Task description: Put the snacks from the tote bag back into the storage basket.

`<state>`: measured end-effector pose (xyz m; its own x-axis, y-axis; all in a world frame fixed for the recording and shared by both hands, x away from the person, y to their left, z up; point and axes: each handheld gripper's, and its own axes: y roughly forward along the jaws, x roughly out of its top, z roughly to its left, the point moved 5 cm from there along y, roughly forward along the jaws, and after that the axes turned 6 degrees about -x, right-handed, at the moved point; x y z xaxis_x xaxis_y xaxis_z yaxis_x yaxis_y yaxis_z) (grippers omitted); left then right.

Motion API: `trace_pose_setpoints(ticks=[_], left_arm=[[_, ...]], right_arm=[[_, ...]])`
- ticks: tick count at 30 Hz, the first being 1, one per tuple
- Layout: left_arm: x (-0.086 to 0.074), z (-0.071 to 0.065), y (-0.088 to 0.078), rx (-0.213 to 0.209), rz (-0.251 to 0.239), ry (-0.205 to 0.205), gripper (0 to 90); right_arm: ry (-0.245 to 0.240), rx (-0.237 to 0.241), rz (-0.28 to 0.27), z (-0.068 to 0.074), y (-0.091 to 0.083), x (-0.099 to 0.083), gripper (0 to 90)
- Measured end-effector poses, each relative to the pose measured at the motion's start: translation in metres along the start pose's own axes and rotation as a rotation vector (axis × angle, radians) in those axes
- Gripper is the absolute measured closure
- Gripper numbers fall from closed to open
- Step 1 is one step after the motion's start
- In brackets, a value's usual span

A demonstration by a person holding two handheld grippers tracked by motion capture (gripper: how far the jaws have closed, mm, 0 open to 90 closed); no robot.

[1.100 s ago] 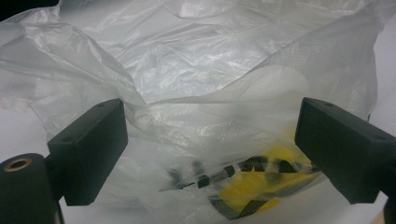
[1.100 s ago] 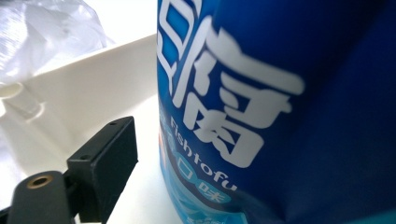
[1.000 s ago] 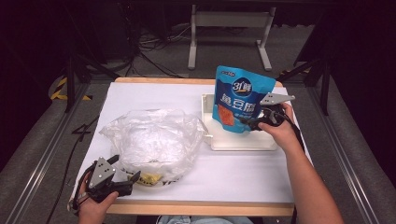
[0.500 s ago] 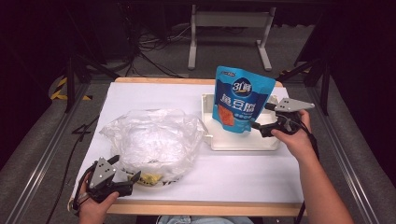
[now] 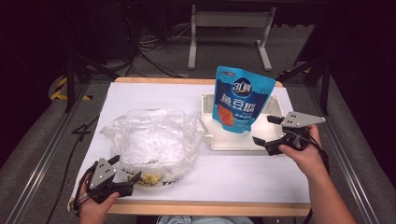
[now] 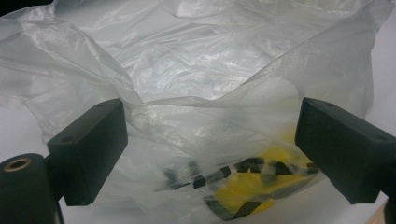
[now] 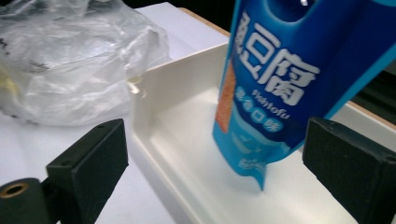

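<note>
A blue snack pouch [image 5: 240, 100] with white lettering stands upright in a white tray [image 5: 219, 144] at the right of the table. My right gripper [image 5: 265, 129] is open just off the tray's near right corner, apart from the pouch. In the right gripper view the pouch [image 7: 275, 79] rises from the tray floor [image 7: 177, 121] ahead of the wide-apart jaws. A crumpled clear plastic bag [image 5: 154, 140] lies at centre left. My left gripper [image 5: 126, 168] is open at the bag's near edge. The left gripper view has the bag [image 6: 201, 93] between the jaws, a yellow and black printed item [image 6: 252, 186] inside it.
The table top is covered in white paper [image 5: 154, 95] with a wooden edge [image 5: 205, 207] at the front. Dark floor, cables and a metal stand [image 5: 229, 21] lie beyond the far edge. Bare paper stretches between the bag and the front right.
My right gripper has let go of the pouch and drawn back to the right and toward me, jaws opening. The pouch stays upright in the tray. The left gripper has barely moved.
</note>
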<state>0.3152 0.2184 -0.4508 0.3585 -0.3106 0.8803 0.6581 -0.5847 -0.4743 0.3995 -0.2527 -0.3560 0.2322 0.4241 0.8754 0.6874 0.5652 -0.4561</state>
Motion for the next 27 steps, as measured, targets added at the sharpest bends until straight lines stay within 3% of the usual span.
trace_pose_setpoints(ticks=[6,11,14,16,23,27], left_arm=[[0.0,0.0,0.0,0.0,0.001,0.005,10.4],[0.0,0.0,0.0,0.0,0.001,0.005,10.4],[0.0,0.0,0.0,0.0,0.002,0.005,10.4],[0.0,0.0,0.0,-0.002,0.001,0.005,10.4],[0.0,0.001,-0.001,-0.007,-0.003,0.007,10.3],[0.0,0.001,-0.002,-0.009,-0.007,0.007,10.4]], right_arm=[[0.014,-0.005,0.038,0.017,-0.009,-0.002,5.9],[-0.011,0.043,0.057,0.036,-0.01,-0.008,5.5],[-0.006,0.046,0.051,0.044,-0.008,-0.012,5.5],[0.012,0.048,0.035,0.048,-0.007,-0.015,5.5],[-0.004,0.032,0.035,0.057,0.002,-0.028,6.9],[-0.006,0.039,0.061,0.061,0.008,-0.036,6.5]])
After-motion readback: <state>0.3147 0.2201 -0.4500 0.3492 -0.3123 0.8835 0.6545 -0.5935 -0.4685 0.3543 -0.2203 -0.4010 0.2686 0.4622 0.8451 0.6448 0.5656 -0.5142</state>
